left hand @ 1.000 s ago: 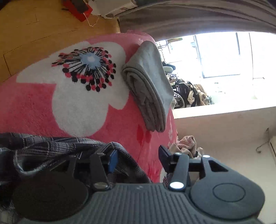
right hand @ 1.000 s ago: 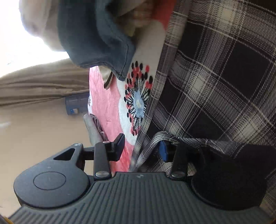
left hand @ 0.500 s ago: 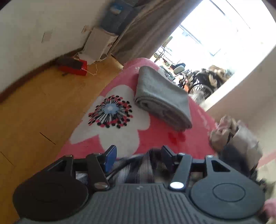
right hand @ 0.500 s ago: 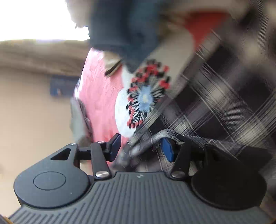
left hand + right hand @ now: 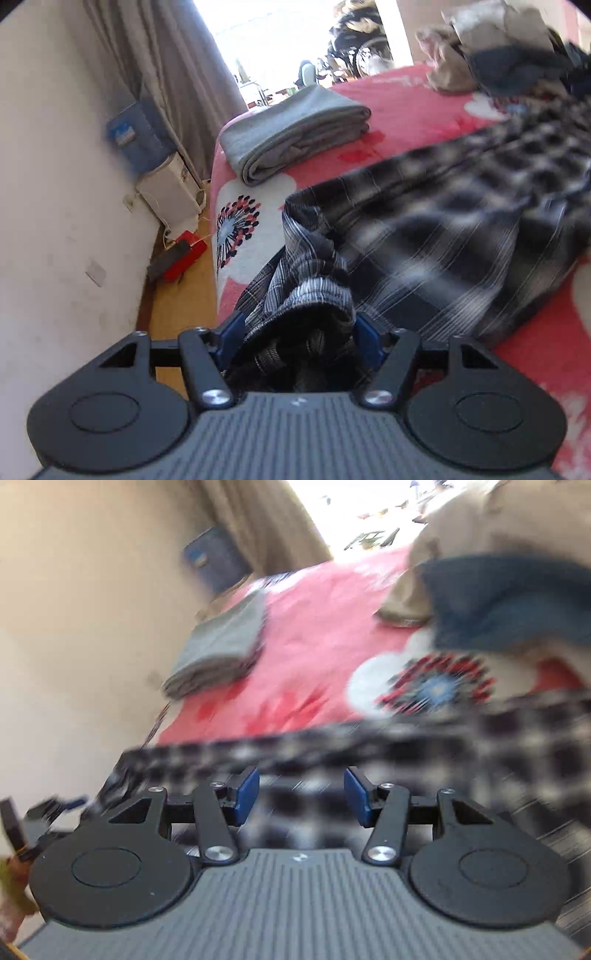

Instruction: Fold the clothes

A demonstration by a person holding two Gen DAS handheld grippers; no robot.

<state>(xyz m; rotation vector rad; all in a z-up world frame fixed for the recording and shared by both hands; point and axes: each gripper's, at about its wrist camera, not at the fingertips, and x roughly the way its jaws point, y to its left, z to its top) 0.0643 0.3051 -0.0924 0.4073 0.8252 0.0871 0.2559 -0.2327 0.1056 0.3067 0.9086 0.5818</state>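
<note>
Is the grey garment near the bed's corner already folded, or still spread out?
Folded. The grey garment lies as a compact stacked bundle on the pink blanket, its layered edges showing at the near end.

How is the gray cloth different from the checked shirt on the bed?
The gray cloth is plain, while the checked shirt has a black-and-white plaid pattern. The gray cloth is folded into a neat stack; the checked shirt lies spread out and rumpled. Nothing touches the gray cloth, but a bunch of the checked shirt sits between the left tongs. Both lie on the pink flowered blanket.
</note>
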